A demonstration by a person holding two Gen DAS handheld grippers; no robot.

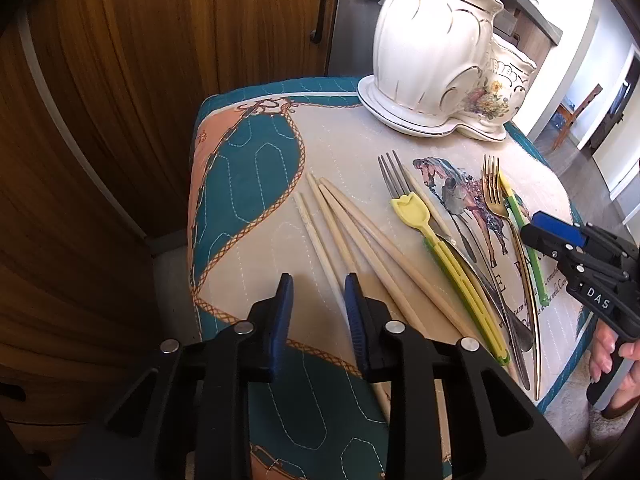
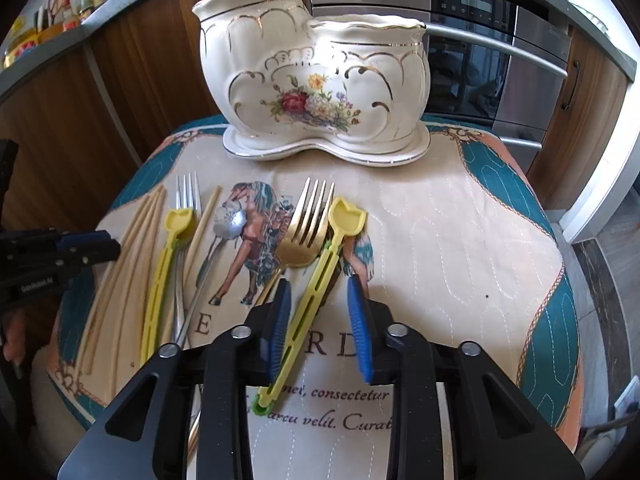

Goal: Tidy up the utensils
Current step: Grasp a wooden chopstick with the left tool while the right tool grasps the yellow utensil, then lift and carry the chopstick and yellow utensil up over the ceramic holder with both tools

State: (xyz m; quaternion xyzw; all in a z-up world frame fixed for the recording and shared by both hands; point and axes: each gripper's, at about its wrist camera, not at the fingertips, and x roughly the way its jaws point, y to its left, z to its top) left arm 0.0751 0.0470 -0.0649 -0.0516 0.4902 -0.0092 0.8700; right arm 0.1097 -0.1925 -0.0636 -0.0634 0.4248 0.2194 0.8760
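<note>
Big holder [image 2: 316, 76] sits at the far edge of the cloth [image 2: 460, 248], both pots looking empty. Right gripper [image 2: 320, 308] hangs open straddling the right yellow tongs [image 2: 320, 276]; I'd drop lower and pinch mid-handle, clear of the gold fork [image 2: 306, 232]. Left gripper [image 1: 318, 298] is open over the chopsticks [image 1: 352, 232].

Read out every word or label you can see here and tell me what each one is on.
"DAS": white letters on the right claw body.
"E" and "R D": large letters on the quilted cloth; the word's middle is hidden by the claw.
"net, consectetur": script on the cloth.
"arcu velit. Curat": script below it, cut off.
Left claw label: too blurred to read.
Oven display: too small to read.
</note>
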